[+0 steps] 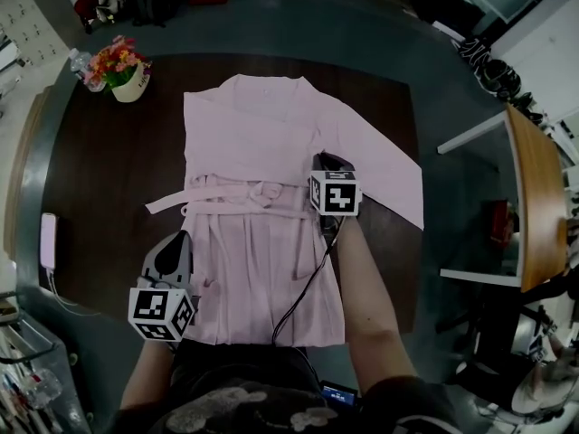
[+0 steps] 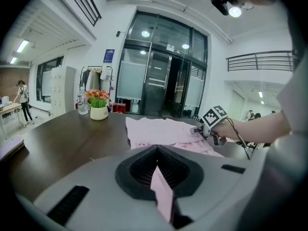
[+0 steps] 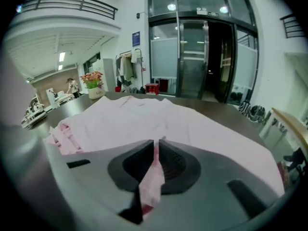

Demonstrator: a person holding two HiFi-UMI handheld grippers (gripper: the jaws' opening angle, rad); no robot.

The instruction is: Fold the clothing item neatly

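A pale pink robe (image 1: 253,134) lies flat on the dark round table (image 1: 109,170), collar at the far side, belt (image 1: 240,193) tied across the waist. Its right sleeve (image 1: 398,183) runs out to the right. My left gripper (image 1: 181,240) is at the robe's near left edge, shut on a fold of pink cloth (image 2: 162,191). My right gripper (image 1: 330,159) rests at the waist by the right sleeve's base, shut on a pinch of pink fabric (image 3: 153,177). From the left gripper view, the right gripper (image 2: 204,128) shows low over the robe (image 2: 159,131).
A white pot of flowers (image 1: 127,70) and a water bottle (image 1: 81,66) stand at the table's far left. A pink phone (image 1: 48,240) lies at the left rim. A black cable (image 1: 303,283) trails over the robe's skirt. A wooden-topped desk (image 1: 534,197) stands to the right.
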